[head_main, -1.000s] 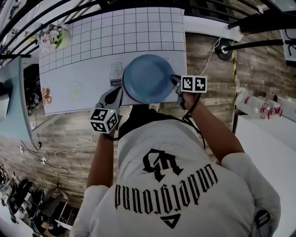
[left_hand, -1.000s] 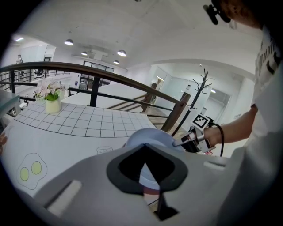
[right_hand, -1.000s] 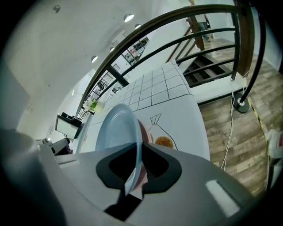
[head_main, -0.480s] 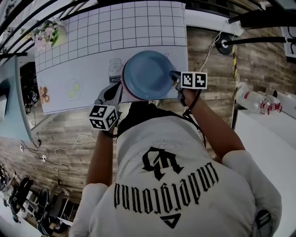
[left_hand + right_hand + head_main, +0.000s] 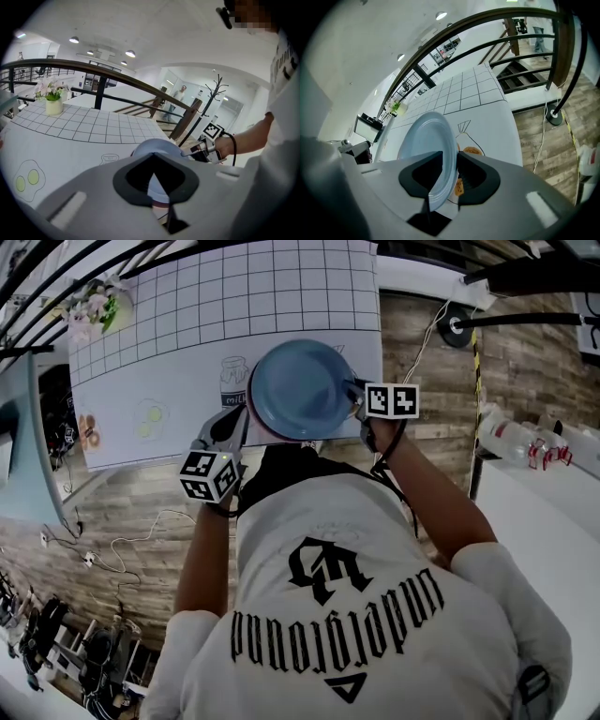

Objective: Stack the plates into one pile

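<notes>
Head view: blue plate [image 5: 302, 390] sitting at near edge of white table [image 5: 169, 381], right beside milk-carton doodle, with purplish plate [image 5: 257, 430] rim peeking out under it. Left tongs [image 5: 236, 425] on blue plate's left rim, pinching it as far as left gripper view shows. Right tongs [image 5: 355, 397] at right rim, just been opening up, now spread, rim between them but pads not squeezing it. Flower pot [image 5: 98, 313] way off in far corner.

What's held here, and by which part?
Left gripper holds the plate by its rim. Right gripper: fingers have just been opening, rim between them.
</notes>
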`<state>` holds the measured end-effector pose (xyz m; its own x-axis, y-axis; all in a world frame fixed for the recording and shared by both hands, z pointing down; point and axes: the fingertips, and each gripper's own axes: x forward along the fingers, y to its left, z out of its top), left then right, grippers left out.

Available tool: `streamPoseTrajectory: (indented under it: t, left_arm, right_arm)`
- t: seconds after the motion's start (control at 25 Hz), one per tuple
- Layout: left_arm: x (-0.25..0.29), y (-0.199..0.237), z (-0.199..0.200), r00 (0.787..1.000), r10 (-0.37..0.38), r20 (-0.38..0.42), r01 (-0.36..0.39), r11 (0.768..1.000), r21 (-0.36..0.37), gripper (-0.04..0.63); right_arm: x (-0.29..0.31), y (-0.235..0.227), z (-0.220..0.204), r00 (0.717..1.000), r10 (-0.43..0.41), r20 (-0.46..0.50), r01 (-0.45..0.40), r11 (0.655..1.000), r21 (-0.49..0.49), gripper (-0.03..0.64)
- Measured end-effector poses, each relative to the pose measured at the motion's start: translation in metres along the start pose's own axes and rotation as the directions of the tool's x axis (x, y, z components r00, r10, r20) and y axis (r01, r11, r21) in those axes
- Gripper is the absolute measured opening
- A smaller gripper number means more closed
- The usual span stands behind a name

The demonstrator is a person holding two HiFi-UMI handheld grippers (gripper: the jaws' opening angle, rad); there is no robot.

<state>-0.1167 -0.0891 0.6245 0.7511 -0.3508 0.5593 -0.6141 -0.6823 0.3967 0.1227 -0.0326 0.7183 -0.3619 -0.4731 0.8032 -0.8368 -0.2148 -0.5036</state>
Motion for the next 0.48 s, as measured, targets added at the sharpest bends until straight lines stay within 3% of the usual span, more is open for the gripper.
streamPoseTrajectory:
  t: [0.48]
  left_arm:
    - [0.0033, -0.0046, -0.0028, 1.0, -0.014, -0.015, 0.014, 1.0, 0.011, 0.049]
  right_arm:
    - [-0.0029, -0.0022, 0.0009, 1.0, -0.01, 0.01, 0.011, 1.0, -0.022, 0.092]
